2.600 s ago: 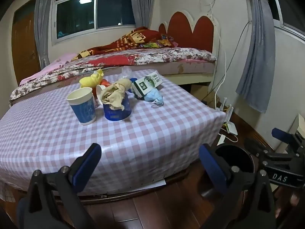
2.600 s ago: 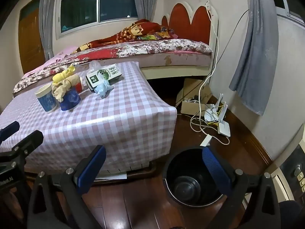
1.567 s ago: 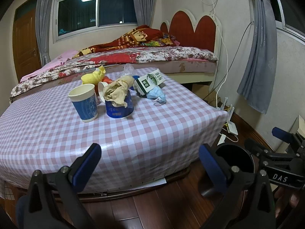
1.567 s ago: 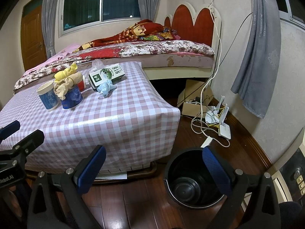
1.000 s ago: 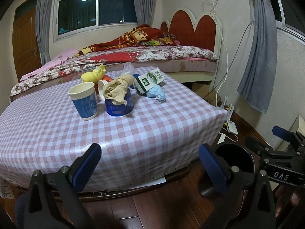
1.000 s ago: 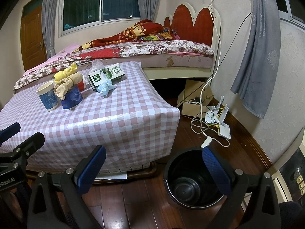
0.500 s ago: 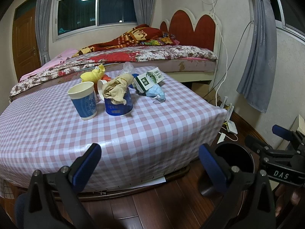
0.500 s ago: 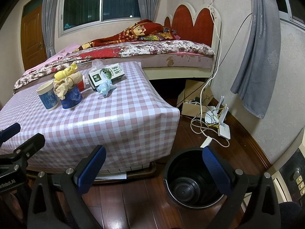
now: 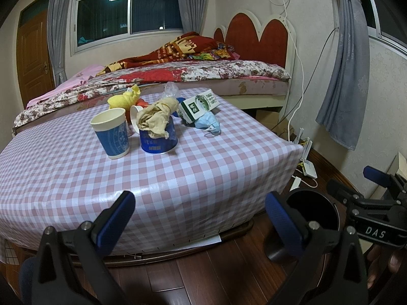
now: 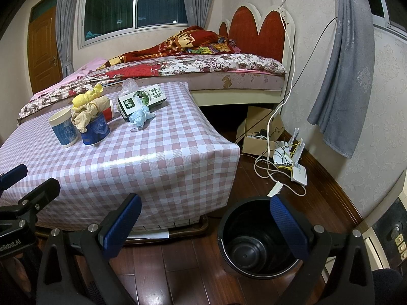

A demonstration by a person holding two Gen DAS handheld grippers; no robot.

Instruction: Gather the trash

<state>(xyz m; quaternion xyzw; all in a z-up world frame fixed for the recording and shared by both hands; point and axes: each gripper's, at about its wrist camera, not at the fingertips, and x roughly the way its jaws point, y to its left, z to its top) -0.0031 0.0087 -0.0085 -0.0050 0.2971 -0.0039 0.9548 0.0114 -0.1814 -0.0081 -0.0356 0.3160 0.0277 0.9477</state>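
Trash sits on a table with a pink checked cloth (image 9: 178, 172): a blue and white paper cup (image 9: 111, 133), a blue tub (image 9: 159, 139) stuffed with a beige rag (image 9: 156, 118), a yellow wad (image 9: 124, 100), a green and white carton (image 9: 201, 105) and a blue face mask (image 9: 207, 124). A black bin (image 10: 254, 239) stands on the floor right of the table, with nothing inside. My left gripper (image 9: 199, 218) hangs open short of the table's near edge. My right gripper (image 10: 206, 223) is open too, low over the floor beside the bin.
A bed (image 10: 203, 68) with a red headboard lies behind the table. White cables, routers (image 10: 292, 162) and a cardboard box (image 10: 257, 132) clutter the floor at the right wall. A grey curtain (image 10: 346, 76) hangs there. The wooden floor (image 10: 178, 267) runs in front.
Both grippers have drifted slightly closer to the table and stayed open. The trash on the table has not moved.
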